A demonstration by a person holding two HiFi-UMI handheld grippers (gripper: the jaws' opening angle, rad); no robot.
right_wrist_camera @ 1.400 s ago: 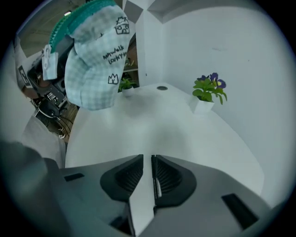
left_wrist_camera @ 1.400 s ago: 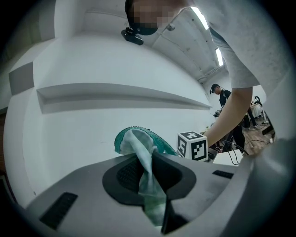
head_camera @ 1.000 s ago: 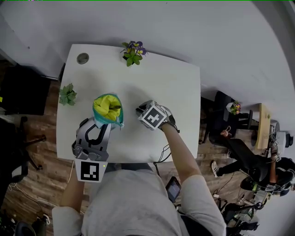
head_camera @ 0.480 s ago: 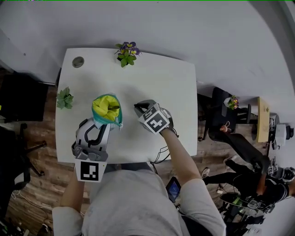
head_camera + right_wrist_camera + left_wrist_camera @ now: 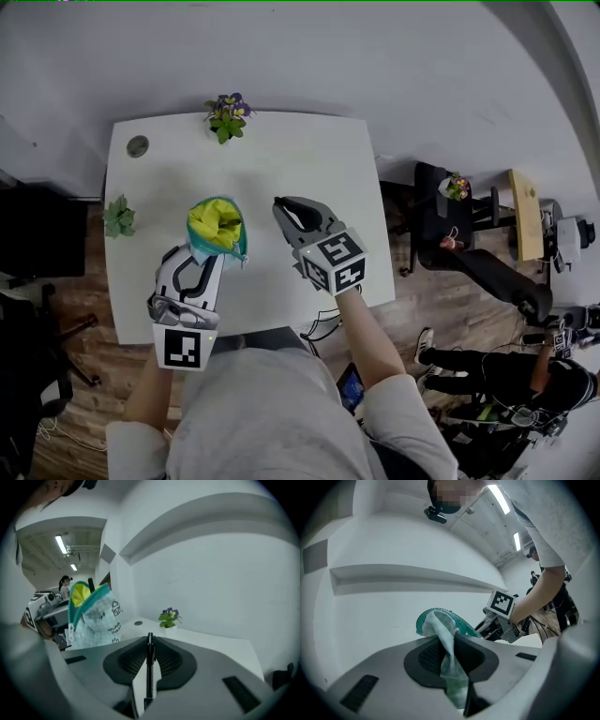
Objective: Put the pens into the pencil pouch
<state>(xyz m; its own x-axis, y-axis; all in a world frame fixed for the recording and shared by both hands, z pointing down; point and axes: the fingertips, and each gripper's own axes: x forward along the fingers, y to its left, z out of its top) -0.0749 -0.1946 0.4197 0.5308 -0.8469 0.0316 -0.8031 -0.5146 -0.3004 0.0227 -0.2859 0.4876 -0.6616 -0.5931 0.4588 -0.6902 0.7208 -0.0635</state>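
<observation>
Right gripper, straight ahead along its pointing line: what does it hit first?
Probably the bare table just ahead, since the right gripper, shut on a pen, tilts downward; past that, the flower plant. The pouch sits left of that line. Depth is unclear.

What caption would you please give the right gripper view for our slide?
Right tool shut on a black pen, open pouch at left.

Pencil pouch point(image 5: 217, 228): mint cloth, yellow lining, zip open; stood upright on the person's side of the flower pot point(image 5: 225, 117), pinched by left gripper point(image 5: 449, 644); dark pen end point(image 5: 91, 585) poked out | black pen point(image 5: 149, 667): was clamped lengthwise in right gripper point(image 5: 283, 211), right of that pot
</observation>
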